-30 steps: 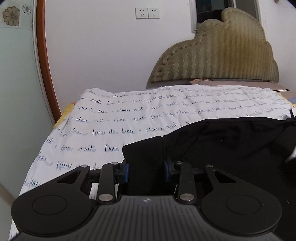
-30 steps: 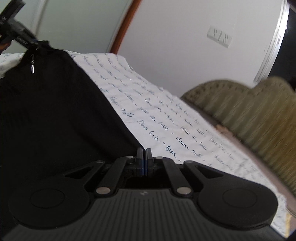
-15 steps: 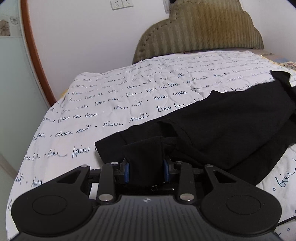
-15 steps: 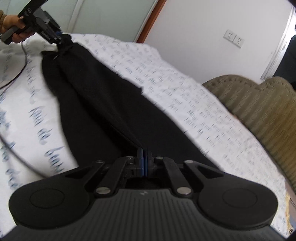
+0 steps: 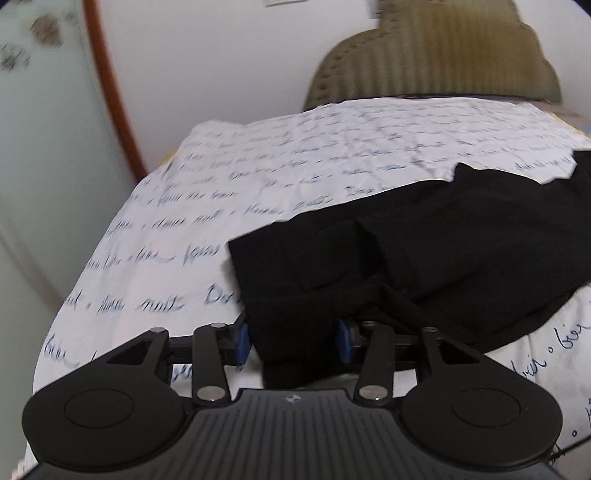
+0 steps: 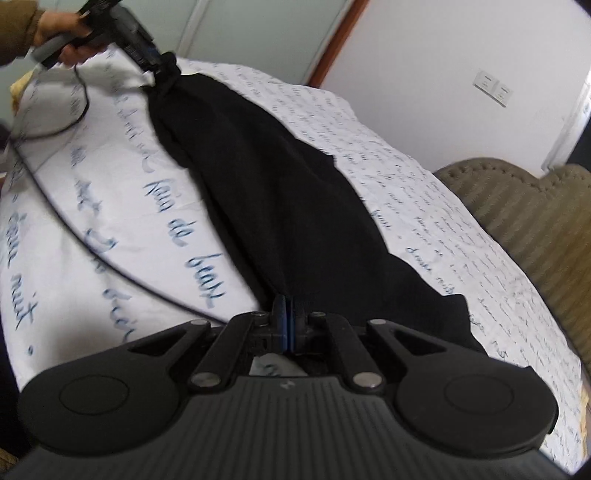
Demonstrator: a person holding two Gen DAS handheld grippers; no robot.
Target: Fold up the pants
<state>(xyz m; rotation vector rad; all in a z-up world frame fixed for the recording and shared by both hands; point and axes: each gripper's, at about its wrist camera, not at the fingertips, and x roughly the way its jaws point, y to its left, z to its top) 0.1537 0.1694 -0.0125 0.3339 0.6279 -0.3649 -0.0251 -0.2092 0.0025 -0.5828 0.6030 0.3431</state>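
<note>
Both tongs grip the black pants [image 6: 280, 206], one at each end. Left tongs [image 5: 291, 338] stand part-way apart with a bunched fold of the dark cloth filling the gap between the blue pads [image 5: 242, 339], so they are clamped on that thick wad of fabric. Right tongs [image 6: 287, 325] have their blue pads pressed nearly together, pinching a thin edge of the pants at the near end. From the right wrist view the garment runs as one long dark strip across the bed, from the right tongs up to the far corner, where the left tongs [image 6: 162, 68] pinch its other end and a hand [image 6: 64, 35] holds their grip. A thin black cable [image 6: 79, 236] curves over the sheet beside the pants. Under it all lies a white sheet [image 5: 295, 162] printed with blue cursive writing, wrinkled in places. Behind the bed stands an olive padded headboard [image 5: 436, 62] against a white wall, with a double wall socket [image 6: 493, 86] seen from the right wrist
</note>
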